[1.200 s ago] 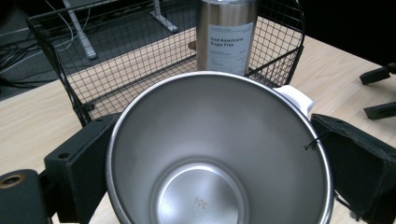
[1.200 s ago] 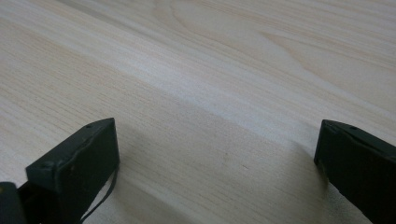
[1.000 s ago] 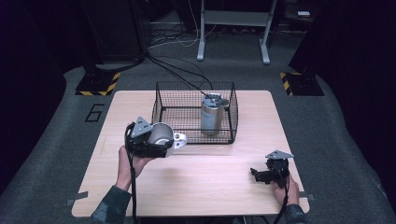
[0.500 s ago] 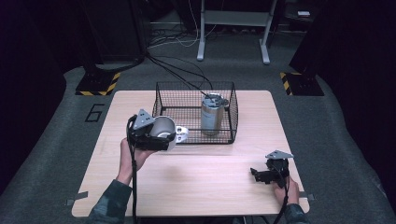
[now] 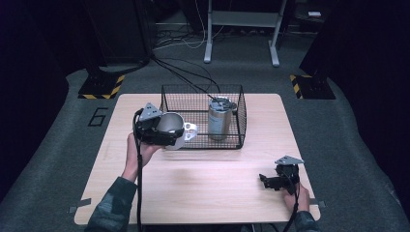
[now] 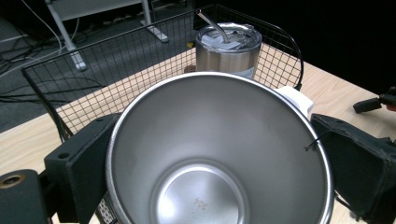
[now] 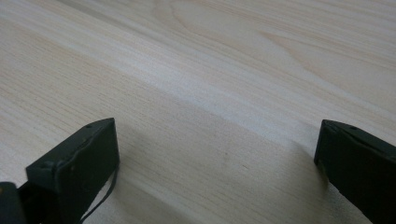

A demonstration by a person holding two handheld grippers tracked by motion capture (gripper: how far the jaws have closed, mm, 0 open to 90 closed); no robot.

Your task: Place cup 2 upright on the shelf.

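Note:
My left gripper (image 5: 167,131) is shut on a steel mug (image 5: 170,126) with a white handle, held in the air beside the left front corner of the black wire basket (image 5: 169,96). In the left gripper view the mug (image 6: 219,154) lies mouth toward the camera between the two jaws, its inside bare. A steel tumbler with a lid and straw (image 5: 221,117) stands upright inside the basket; it also rises behind the mug as the tumbler (image 6: 227,49). My right gripper (image 5: 267,181) rests low over the table's front right, open, with bare wood between its jaws (image 7: 215,154).
The wooden table (image 5: 208,193) has bare room across its front and middle. Dark floor, cables and a grey stand (image 5: 241,19) lie behind the table. Yellow-black striped blocks (image 5: 101,87) sit on the floor at both far corners.
My left gripper has lifted the mug and carried it up and to the right, toward the basket's left front corner. The right gripper has stayed put.

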